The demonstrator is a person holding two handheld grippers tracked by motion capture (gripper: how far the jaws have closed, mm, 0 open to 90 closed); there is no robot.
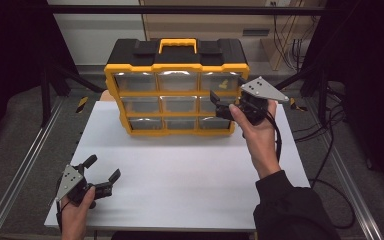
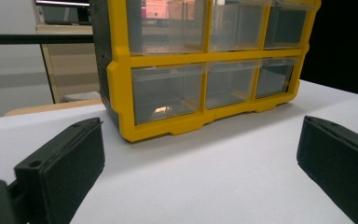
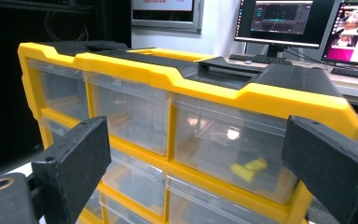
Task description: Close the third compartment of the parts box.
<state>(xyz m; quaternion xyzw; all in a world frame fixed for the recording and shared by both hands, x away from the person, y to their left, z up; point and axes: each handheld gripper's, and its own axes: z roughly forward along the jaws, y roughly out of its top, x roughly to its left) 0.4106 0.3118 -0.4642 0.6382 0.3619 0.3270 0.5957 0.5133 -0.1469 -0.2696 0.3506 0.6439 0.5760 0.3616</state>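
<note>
A yellow and black drawer cabinet [image 1: 176, 90] with clear drawers stands at the back of the white table [image 1: 180, 185]. A small yellow item [image 3: 248, 169] lies inside its top right drawer [image 1: 223, 81]. My right gripper [image 1: 218, 104] hovers just in front of the cabinet's right column of drawers, jaws open, nothing between them. In the right gripper view the cabinet [image 3: 191, 121] sits close, just past the wide-apart jaws. My left gripper [image 1: 103, 167] rests low over the table's front left corner, open and empty, facing the cabinet [image 2: 205, 70] from some way off.
Metal rails [image 1: 25, 165] run along both sides of the table. Cables [image 1: 330, 165] trail on the floor at the right. Monitors [image 3: 284, 18] stand behind the cabinet in the right gripper view. Bare tabletop lies between the left gripper and the cabinet.
</note>
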